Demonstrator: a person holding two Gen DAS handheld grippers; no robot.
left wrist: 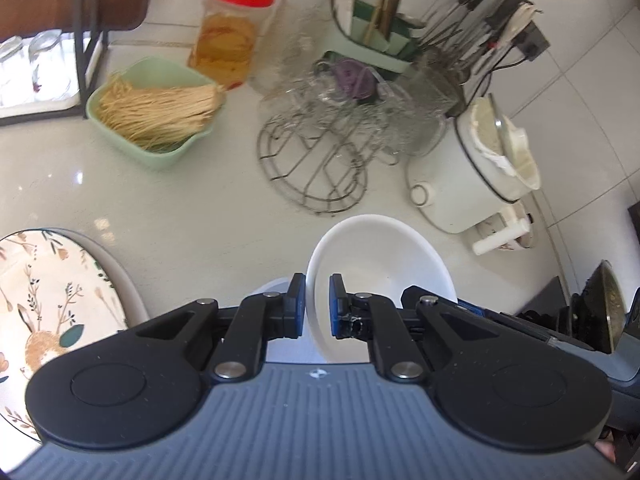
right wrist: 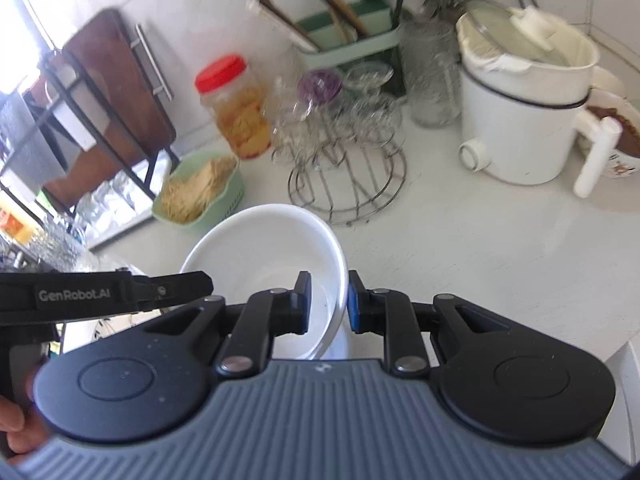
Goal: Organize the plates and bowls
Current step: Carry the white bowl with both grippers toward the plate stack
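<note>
White bowl (left wrist: pixel 384 264), possibly two stacked, both tongs gripping, one floral plate (left wrist: pixel 48 304)

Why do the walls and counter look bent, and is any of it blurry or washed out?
Left wrist view: the fisheye lens bows the wall tiles, and window glare spots the counter; the wire rack looks smeared. Right wrist view: the upper left corner is blown out white, while the pot and red-lidded jar are soft, though the gripper on the white bowl stays sharp.
</note>
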